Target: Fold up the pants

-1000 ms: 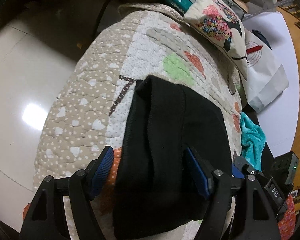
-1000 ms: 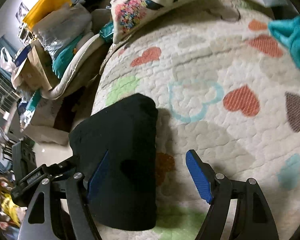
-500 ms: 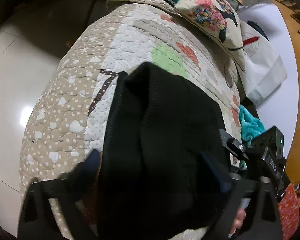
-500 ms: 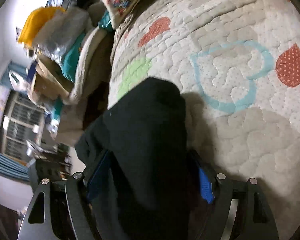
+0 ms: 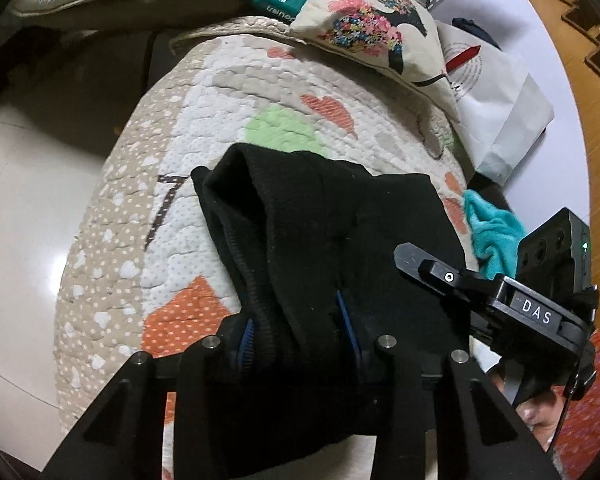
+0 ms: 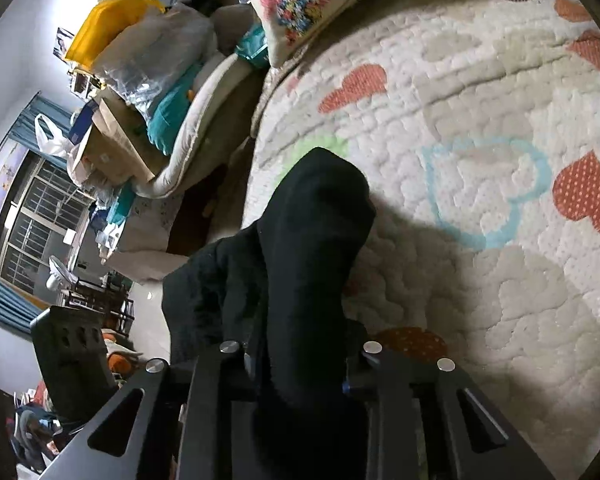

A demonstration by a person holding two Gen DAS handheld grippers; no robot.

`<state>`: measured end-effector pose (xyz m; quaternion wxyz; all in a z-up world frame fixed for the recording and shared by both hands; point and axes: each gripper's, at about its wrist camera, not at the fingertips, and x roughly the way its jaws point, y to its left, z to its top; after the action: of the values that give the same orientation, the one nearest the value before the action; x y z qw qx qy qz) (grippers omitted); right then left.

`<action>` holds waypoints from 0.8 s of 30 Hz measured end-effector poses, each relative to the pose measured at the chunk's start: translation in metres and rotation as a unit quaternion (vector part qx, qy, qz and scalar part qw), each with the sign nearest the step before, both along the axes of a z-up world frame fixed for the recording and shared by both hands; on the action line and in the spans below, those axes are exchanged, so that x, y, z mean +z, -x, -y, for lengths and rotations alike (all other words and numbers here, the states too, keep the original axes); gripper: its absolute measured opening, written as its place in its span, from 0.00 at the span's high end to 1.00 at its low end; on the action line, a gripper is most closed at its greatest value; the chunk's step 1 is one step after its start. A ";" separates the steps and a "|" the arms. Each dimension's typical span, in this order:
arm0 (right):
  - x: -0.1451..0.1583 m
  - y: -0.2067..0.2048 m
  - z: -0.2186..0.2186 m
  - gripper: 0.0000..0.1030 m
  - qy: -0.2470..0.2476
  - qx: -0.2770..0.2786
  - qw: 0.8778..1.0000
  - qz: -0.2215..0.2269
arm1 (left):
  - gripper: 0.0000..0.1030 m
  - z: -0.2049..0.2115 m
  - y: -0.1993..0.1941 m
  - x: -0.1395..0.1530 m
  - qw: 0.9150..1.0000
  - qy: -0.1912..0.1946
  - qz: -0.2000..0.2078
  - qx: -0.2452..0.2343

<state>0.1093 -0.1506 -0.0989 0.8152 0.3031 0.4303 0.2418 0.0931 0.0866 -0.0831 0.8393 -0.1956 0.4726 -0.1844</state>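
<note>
The black pants (image 5: 324, 240) lie folded into a thick bundle near the edge of a heart-patterned quilt (image 5: 204, 112). My left gripper (image 5: 300, 332) is shut on the near end of the bundle, its blue pads pressed into the cloth. My right gripper (image 6: 296, 376) is shut on the pants (image 6: 312, 232) too and lifts its end a little off the quilt (image 6: 500, 280). The right gripper's black body (image 5: 500, 296) shows at the right of the left wrist view. The fingertips are mostly buried in fabric.
A flowered pillow (image 5: 380, 28) and a white bag (image 5: 496, 108) lie at the far end of the bed. A teal cloth (image 5: 492, 236) sits at the right edge. The floor (image 5: 28, 200) drops off at the left. Piled bags and boxes (image 6: 132, 80) stand beyond the bed.
Both grippers were open around the bundle a second ago. They have closed on it, and the near end of the pants has risen off the quilt.
</note>
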 end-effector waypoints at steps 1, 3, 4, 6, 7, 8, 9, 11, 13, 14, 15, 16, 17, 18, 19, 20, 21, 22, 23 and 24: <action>0.003 -0.001 0.002 0.74 0.000 -0.001 1.000 0.001 | 0.66 0.002 -0.001 0.003 1.000 0.002 0.001 -0.001; 0.011 -0.003 0.007 0.74 0.003 -0.004 1.000 0.005 | 0.66 0.009 -0.005 0.013 1.000 0.000 0.013 -0.007; 0.016 -0.005 0.010 0.74 0.004 -0.005 1.000 0.007 | 0.66 0.012 -0.007 0.017 1.000 -0.003 0.019 -0.009; 0.027 -0.011 0.017 0.74 0.006 -0.009 1.000 0.013 | 0.66 0.019 -0.014 0.027 1.000 -0.003 0.028 -0.014; 0.033 -0.014 0.020 0.74 0.009 -0.011 1.000 0.017 | 0.66 0.021 -0.018 0.031 0.999 -0.003 0.030 -0.015; 0.038 -0.017 0.021 0.74 0.014 -0.012 1.000 0.022 | 0.66 0.024 -0.022 0.035 0.999 -0.003 0.033 -0.015; 0.043 -0.019 0.023 0.74 0.019 -0.014 0.999 0.027 | 0.66 0.026 -0.027 0.039 0.999 -0.004 0.035 -0.016; 0.053 -0.026 0.025 0.74 0.030 -0.019 0.999 0.038 | 0.66 0.033 -0.038 0.046 0.999 -0.010 0.041 -0.016; 0.058 -0.031 0.029 0.74 0.037 -0.024 0.998 0.045 | 0.66 0.042 -0.051 0.051 0.999 -0.020 0.048 -0.016; 0.059 -0.034 0.032 0.74 0.039 -0.028 0.998 0.046 | 0.66 0.044 -0.054 0.053 0.998 -0.024 0.050 -0.016; 0.060 -0.038 0.034 0.74 0.040 -0.030 0.998 0.047 | 0.66 0.049 -0.061 0.054 0.998 -0.031 0.053 -0.017; 0.060 -0.043 0.037 0.74 0.042 -0.034 0.997 0.047 | 0.66 0.051 -0.065 0.054 0.998 -0.035 0.054 -0.018; 0.060 -0.047 0.039 0.74 0.044 -0.036 0.997 0.047 | 0.66 0.054 -0.070 0.053 0.997 -0.040 0.055 -0.019; 0.059 -0.052 0.041 0.74 0.046 -0.038 0.997 0.046 | 0.66 0.058 -0.076 0.051 0.997 -0.046 0.057 -0.021; 0.058 -0.057 0.043 0.74 0.049 -0.041 0.997 0.046 | 0.66 0.061 -0.080 0.049 0.997 -0.050 0.057 -0.022; 0.057 -0.062 0.045 0.74 0.053 -0.043 0.997 0.045 | 0.66 0.064 -0.085 0.047 0.997 -0.054 0.058 -0.023; 0.055 -0.065 0.046 0.74 0.056 -0.044 0.996 0.045 | 0.66 0.066 -0.090 0.044 0.996 -0.059 0.058 -0.025; 0.052 -0.071 0.048 0.74 0.060 -0.046 0.996 0.044 | 0.66 0.070 -0.095 0.041 0.996 -0.065 0.058 -0.026; 0.050 -0.076 0.050 0.74 0.062 -0.048 0.996 0.042 | 0.66 0.072 -0.100 0.038 0.996 -0.069 0.057 -0.027; 0.049 -0.080 0.050 0.74 0.063 -0.049 0.996 0.041 | 0.66 0.075 -0.104 0.035 0.995 -0.074 0.057 -0.028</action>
<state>0.1892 -0.2007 -0.0502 0.8603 0.2620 0.3956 0.1861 0.1968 0.0120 -0.0478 0.8716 -0.1086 0.4417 -0.1829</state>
